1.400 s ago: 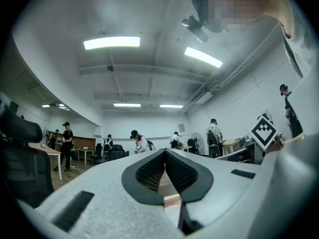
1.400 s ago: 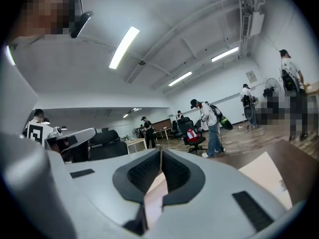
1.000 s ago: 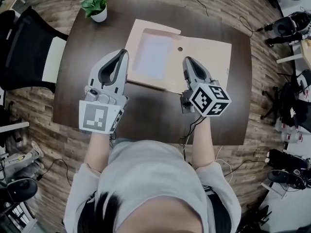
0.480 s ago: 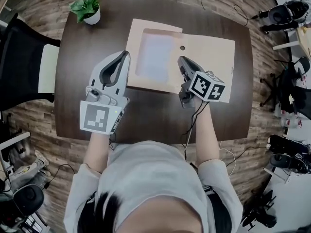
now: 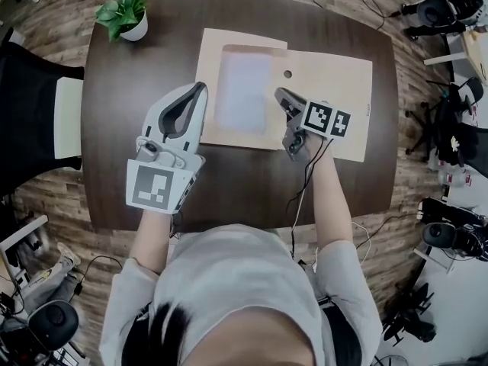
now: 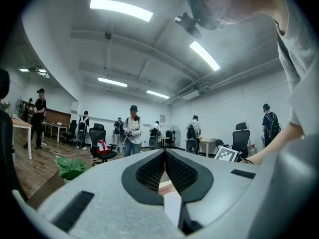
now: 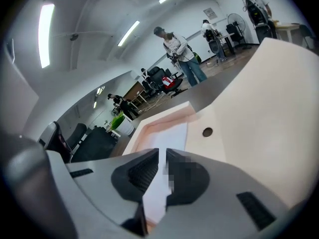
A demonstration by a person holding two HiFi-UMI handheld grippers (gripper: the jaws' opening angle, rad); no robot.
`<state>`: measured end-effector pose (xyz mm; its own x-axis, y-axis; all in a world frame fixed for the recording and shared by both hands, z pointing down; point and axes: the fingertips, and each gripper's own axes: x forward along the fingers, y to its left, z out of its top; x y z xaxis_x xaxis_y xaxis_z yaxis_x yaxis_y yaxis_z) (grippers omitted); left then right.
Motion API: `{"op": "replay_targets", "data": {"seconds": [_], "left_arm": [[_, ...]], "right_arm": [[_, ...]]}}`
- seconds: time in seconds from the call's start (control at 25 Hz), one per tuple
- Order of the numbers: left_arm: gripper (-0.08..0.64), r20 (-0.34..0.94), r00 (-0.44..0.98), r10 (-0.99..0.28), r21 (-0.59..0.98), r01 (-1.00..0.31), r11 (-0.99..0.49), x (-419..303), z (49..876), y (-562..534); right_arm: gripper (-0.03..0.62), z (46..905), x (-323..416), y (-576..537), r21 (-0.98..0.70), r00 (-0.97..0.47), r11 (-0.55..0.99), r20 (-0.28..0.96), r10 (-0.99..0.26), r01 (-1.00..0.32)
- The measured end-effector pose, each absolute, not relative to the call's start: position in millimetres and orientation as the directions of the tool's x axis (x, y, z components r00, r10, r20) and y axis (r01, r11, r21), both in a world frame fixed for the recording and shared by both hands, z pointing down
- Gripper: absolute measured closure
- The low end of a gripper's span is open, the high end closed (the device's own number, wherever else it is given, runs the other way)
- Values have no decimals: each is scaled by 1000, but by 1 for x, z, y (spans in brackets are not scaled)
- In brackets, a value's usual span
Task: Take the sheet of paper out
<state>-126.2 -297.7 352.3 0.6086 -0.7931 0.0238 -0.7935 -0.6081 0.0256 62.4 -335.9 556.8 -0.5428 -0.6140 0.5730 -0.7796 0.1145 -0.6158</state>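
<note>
Head view. A dark brown wooden counter (image 5: 114, 128) carries a flat tan board (image 5: 328, 75) with a shallow rectangular recess. The white sheet of paper (image 5: 244, 90) lies flat inside that recess. A small round hole (image 5: 287, 73) sits in the board just right of the recess. The left claw (image 5: 200, 88) is at the board's left edge. The right claw (image 5: 280, 93) is at the recess's right edge, angled down. A small green potted plant (image 5: 122, 14) stands at the far left corner.

Left gripper view. The pads meet at the tip, closed on nothing. Several people and office chairs are beyond.

Right gripper view. The jaws are closed to a thin slit and empty. The paper lies just below and ahead, in the recess.
</note>
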Motion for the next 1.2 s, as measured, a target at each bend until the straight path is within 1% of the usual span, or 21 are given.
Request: {"op": "replay_targets", "data": {"seconds": [0.12, 0.16, 0.2, 0.24, 0.32, 0.48, 0.72, 0.88, 1.08, 1.2], "left_arm": [[551, 37, 615, -788, 34, -789, -614, -125, 358, -303], [551, 39, 618, -786, 41, -786, -616, -124, 360, -304], [551, 39, 620, -783, 49, -784, -619, -124, 362, -304], [551, 38, 623, -781, 54, -782, -621, -124, 364, -305], [551, 44, 623, -781, 62, -782, -620, -126, 368, -306], [551, 60, 616, -786, 72, -788, -612, -130, 373, -309], [551, 74, 604, -793, 77, -796, -600, -137, 379, -313], [551, 71, 598, -798, 72, -801, -594, -141, 381, -318], [551, 73, 597, -799, 85, -802, -592, -142, 384, -320], [551, 45, 601, -798, 69, -799, -598, -141, 381, -321]], "right_arm": [[568, 576, 63, -337, -625, -554, 90, 604, -573, -776], [557, 582, 62, -336, -630, -561, 86, 612, -558, -772], [520, 587, 60, -336, -638, -572, 83, 616, -541, -766], [503, 591, 58, -334, -650, -587, 82, 617, -524, -756], [493, 598, 51, -332, -681, -623, 78, 609, -490, -728], [488, 609, 42, -332, -721, -664, 56, 600, -446, -690], [476, 625, 40, -338, -701, -644, 25, 640, -420, -713], [476, 629, 34, -339, -710, -653, 12, 641, -404, -704], [476, 629, 23, -337, -731, -688, 30, 627, -366, -682], [477, 628, 15, -335, -747, -710, 42, 611, -350, -664]]}}
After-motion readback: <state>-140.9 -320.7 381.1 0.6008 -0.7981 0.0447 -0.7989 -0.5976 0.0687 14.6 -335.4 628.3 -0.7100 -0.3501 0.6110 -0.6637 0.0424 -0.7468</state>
